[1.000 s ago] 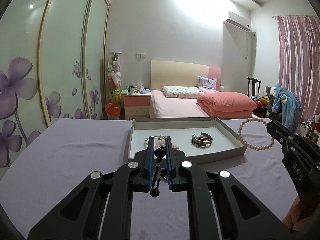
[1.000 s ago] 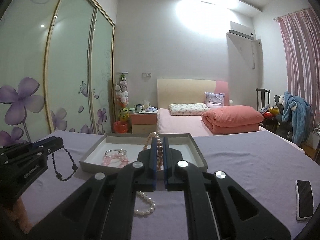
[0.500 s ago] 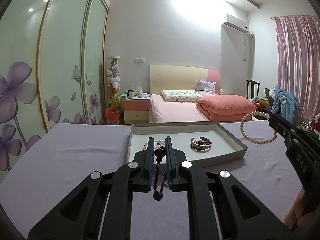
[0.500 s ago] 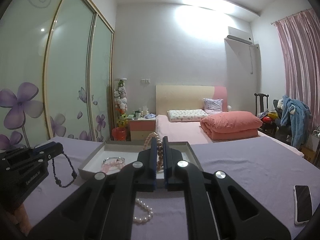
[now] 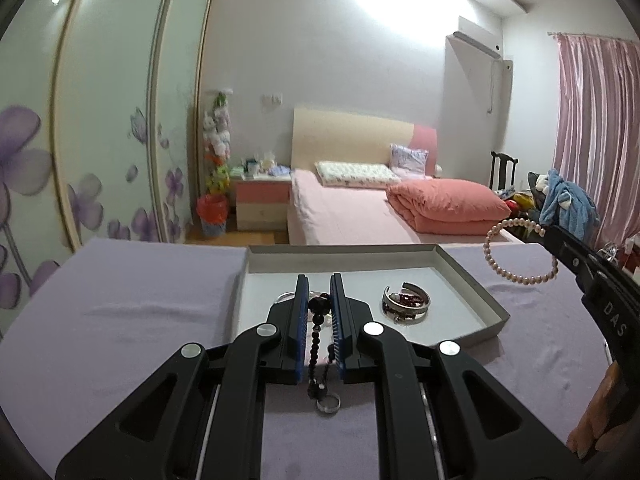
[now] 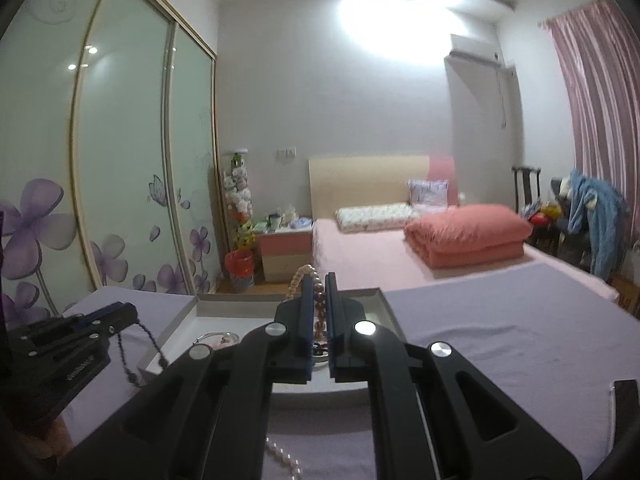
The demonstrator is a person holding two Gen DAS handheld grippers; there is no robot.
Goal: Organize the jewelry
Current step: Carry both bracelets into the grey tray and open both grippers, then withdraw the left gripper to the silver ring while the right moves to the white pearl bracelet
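My left gripper [image 5: 319, 282] is shut on a dark bead bracelet [image 5: 318, 320], whose strand and small metal ring hang down between the fingers, at the near edge of the shallow grey tray [image 5: 472, 276]. My right gripper [image 6: 319, 280] is shut on a pearl bracelet [image 6: 316, 308], held over the tray's [image 6: 188, 320] near rim. In the left wrist view the pearl bracelet [image 5: 520, 256] dangles as a loop from the right gripper [image 5: 550, 234] beside the tray's right side. A silver cuff with red beads [image 5: 406, 302] lies in the tray. The left gripper [image 6: 130, 314] shows with the dark bracelet [image 6: 140, 352].
The tray sits on a table with a lilac cloth [image 5: 120, 300]. A pink and silver bracelet [image 6: 218, 338] lies in the tray's left part. A phone [image 6: 624, 396] lies at the table's right edge. Behind are a bed, a nightstand and a wardrobe.
Both grippers have moved forward toward the tray, each still holding its bracelet. The tray now looks closer, and the right gripper reaches over its near rim.
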